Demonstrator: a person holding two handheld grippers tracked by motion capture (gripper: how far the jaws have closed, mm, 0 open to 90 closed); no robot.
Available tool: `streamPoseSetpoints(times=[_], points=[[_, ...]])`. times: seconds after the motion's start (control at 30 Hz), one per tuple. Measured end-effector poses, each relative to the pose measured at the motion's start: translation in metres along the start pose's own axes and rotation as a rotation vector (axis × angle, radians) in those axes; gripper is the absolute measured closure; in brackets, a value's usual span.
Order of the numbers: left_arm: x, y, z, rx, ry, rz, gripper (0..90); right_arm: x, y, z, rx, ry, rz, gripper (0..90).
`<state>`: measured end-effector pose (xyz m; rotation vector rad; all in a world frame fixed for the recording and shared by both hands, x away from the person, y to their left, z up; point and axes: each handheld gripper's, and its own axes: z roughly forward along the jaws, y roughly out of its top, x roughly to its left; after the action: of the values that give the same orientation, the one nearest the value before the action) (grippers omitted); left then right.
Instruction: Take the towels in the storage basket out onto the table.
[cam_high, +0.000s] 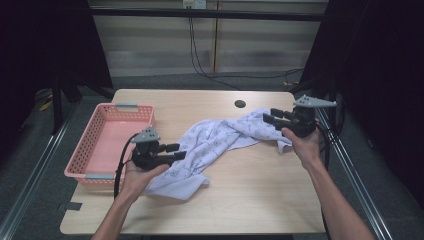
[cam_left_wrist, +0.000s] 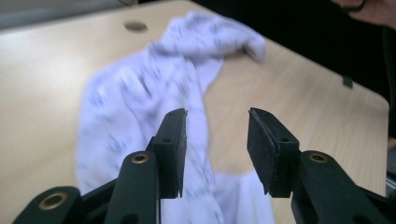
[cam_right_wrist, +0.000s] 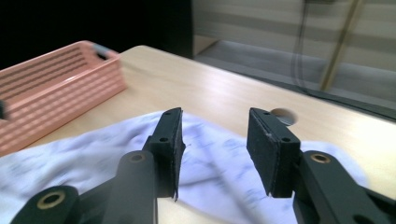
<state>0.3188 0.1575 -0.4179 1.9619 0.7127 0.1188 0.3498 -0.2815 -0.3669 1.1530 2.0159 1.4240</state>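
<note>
A white cloth with a faint blue print (cam_high: 215, 142) lies rumpled in a long band across the wooden table (cam_high: 250, 200), from front left to back right. My left gripper (cam_high: 177, 151) hovers at the band's near left end, pointing right along it. In the left gripper view its jaws (cam_left_wrist: 217, 114) stand apart over the cloth (cam_left_wrist: 140, 93) with nothing pressed between the pads. My right gripper (cam_high: 266, 116) is at the cloth's far right end, pointing left. The right gripper view shows those jaws (cam_right_wrist: 215, 112) open just above the cloth (cam_right_wrist: 219, 158).
A pink slotted basket (cam_high: 95, 130) stands at the table's left edge, beside the left hand, and appears in the right gripper view as well (cam_right_wrist: 56, 88). A round cable hole (cam_high: 240, 104) sits near the back edge. Bare wood lies in front of the cloth.
</note>
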Motion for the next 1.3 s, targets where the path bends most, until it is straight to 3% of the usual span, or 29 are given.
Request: streamPoseSetpoints(times=[0.17,0.27,0.4,0.47,0.5,0.6,0.63,0.73,0.77,0.8,0.9,1.03,1.07,1.13,1.17,1.23,1.3], points=[[-0.008,-0.04,0.023,0.107,-0.075,-0.003,57.0,0.012,-0.028,-0.006,0.003,0.064,0.028,54.4],[-0.017,-0.046,0.029,0.168,-0.1,0.045,56.5,0.016,-0.042,-0.008,0.011,0.089,0.044,54.6],[-0.025,-0.05,0.032,0.17,-0.147,0.053,46.6,0.024,-0.067,-0.013,0.036,0.111,0.061,54.5],[-0.029,-0.054,0.039,0.225,-0.125,0.079,42.8,0.027,-0.076,-0.014,0.047,0.118,0.066,54.4],[-0.029,-0.056,0.042,0.241,-0.134,0.088,40.4,0.029,-0.083,-0.016,0.065,0.125,0.067,54.0],[-0.033,-0.061,0.054,0.313,-0.096,0.122,41.0,0.036,-0.096,-0.019,0.103,0.138,0.061,53.5],[-0.036,-0.062,0.056,0.334,-0.043,0.16,45.3,0.038,-0.099,-0.02,0.112,0.138,0.057,53.4],[-0.037,-0.06,0.056,0.342,0.024,0.21,66.9,0.042,-0.105,-0.018,0.131,0.15,0.053,53.1],[-0.035,-0.058,0.056,0.335,-0.008,0.177,79.0,0.044,-0.108,-0.015,0.15,0.152,0.044,53.1],[-0.034,-0.058,0.057,0.318,-0.034,0.144,82.3,0.045,-0.109,-0.013,0.162,0.159,0.037,53.1],[-0.036,-0.044,0.052,0.222,-0.16,0.06,83.5,0.05,-0.11,-0.009,0.178,0.16,0.028,53.4],[-0.048,-0.009,0.04,0.053,-0.286,0.027,83.4,0.052,-0.106,-0.011,0.158,0.163,0.021,53.8],[-0.051,0.006,0.038,-0.017,-0.338,-0.007,83.4,0.052,-0.105,-0.012,0.155,0.163,0.025,53.8],[-0.055,0.022,0.038,-0.084,-0.392,-0.029,83.4,0.054,-0.102,-0.015,0.138,0.162,0.021,53.8],[-0.056,0.028,0.04,-0.091,-0.388,-0.035,82.9,0.054,-0.102,-0.017,0.132,0.166,0.017,53.9],[-0.055,0.03,0.052,-0.059,-0.383,-0.031,79.7,0.056,-0.102,-0.019,0.127,0.166,0.01,53.8],[-0.053,0.021,0.07,0.012,-0.349,-0.056,72.5,0.058,-0.105,-0.02,0.139,0.169,0.0,53.8]])
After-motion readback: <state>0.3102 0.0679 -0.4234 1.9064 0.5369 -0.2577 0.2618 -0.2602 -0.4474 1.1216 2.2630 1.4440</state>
